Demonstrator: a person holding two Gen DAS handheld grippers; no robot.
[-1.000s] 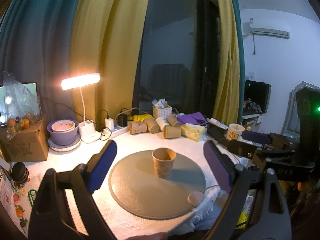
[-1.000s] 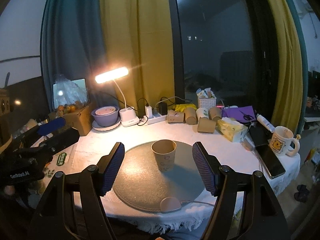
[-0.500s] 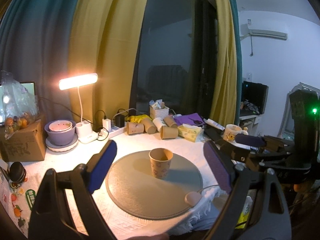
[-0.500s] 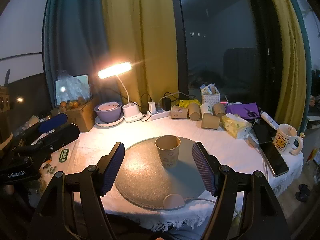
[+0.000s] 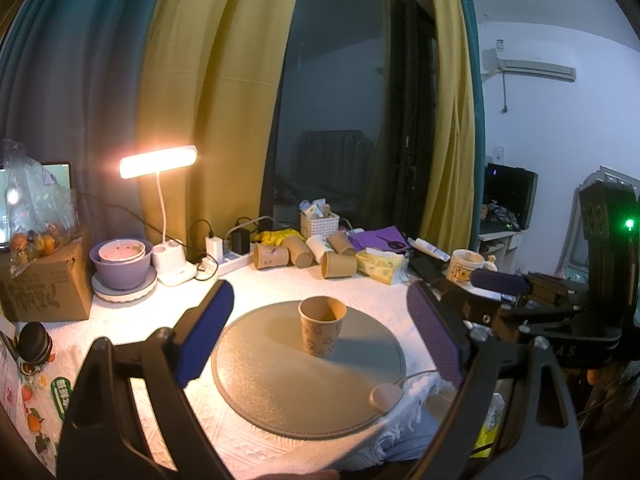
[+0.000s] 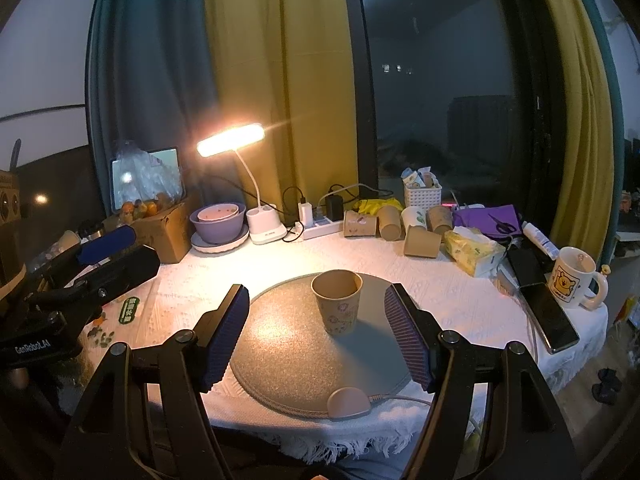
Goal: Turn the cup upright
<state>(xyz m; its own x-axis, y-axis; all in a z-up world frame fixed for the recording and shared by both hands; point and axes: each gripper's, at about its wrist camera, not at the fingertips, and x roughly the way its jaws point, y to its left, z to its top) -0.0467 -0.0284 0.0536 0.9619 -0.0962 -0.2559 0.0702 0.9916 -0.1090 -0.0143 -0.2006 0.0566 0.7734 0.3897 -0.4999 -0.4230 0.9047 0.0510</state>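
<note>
Cup (image 6: 338, 303), 1, stands upright on 1 mat (image 6: 288, 356); 2 claws, left (image 5: 320, 338) and right (image 6: 318, 334), gape wide.

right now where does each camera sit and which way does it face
Left wrist: on the left claw, facing the cup on the mat; right claw shows at right.
Right wrist: on the right claw, facing the same cup; left claw shows at left.
Shared: cup, mat, lamp.
</note>
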